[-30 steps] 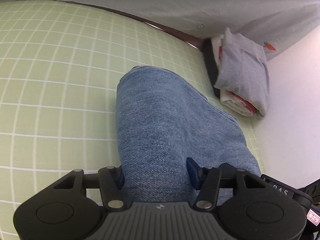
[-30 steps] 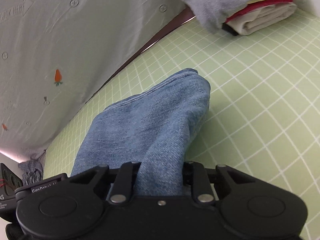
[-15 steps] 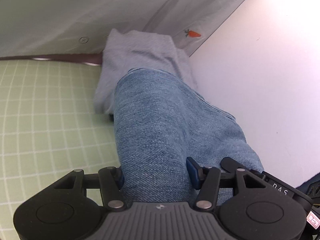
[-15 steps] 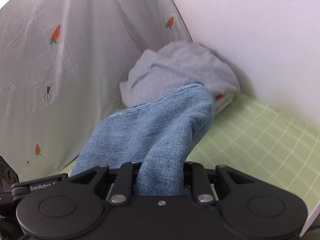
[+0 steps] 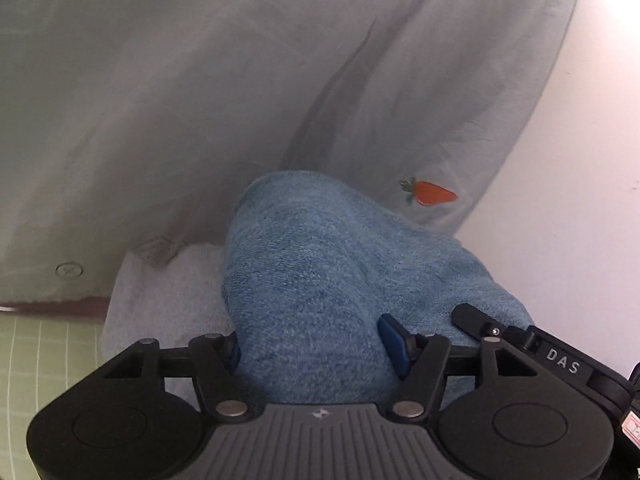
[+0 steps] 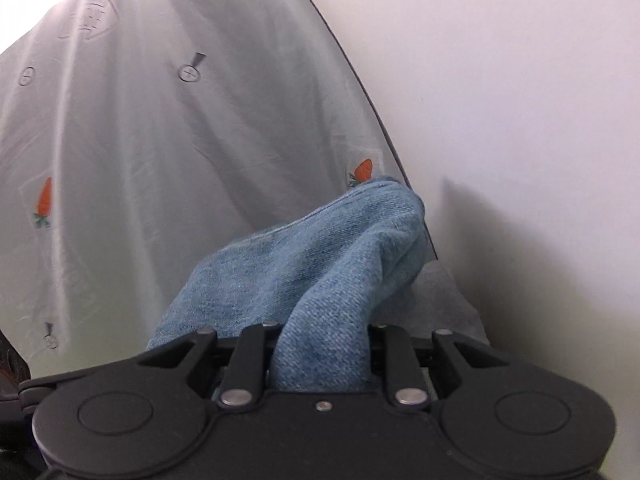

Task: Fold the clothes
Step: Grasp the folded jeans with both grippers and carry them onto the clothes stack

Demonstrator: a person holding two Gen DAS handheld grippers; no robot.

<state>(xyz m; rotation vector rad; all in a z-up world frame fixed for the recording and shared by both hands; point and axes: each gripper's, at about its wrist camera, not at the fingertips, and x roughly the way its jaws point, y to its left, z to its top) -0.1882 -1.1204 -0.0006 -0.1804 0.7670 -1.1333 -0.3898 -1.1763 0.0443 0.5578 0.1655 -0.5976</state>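
Both grippers carry one folded pair of blue jeans (image 5: 320, 264), held over a folded grey garment (image 5: 160, 300) that tops a pile in the corner. My left gripper (image 5: 314, 350) has the denim between its blue pads (image 5: 394, 344). Its jaws are opening, and the cloth still fills the gap and touches both pads. In the right wrist view my right gripper (image 6: 322, 356) is shut on a bunched fold of the jeans (image 6: 320, 264). The grey garment (image 6: 444, 300) shows just beyond and below. The rest of the pile is hidden.
A pale grey cloth with carrot prints (image 5: 200, 100) hangs close behind the pile. It meets a white wall (image 5: 580, 160) on the right. A strip of green checked sheet (image 5: 48, 352) shows at lower left. The same hanging cloth (image 6: 160, 160) and wall (image 6: 520, 120) fill the right wrist view.
Both grippers have swept the jeans across the green sheet to the corner and up over the grey pile. The left pads stand slightly wider apart than before.
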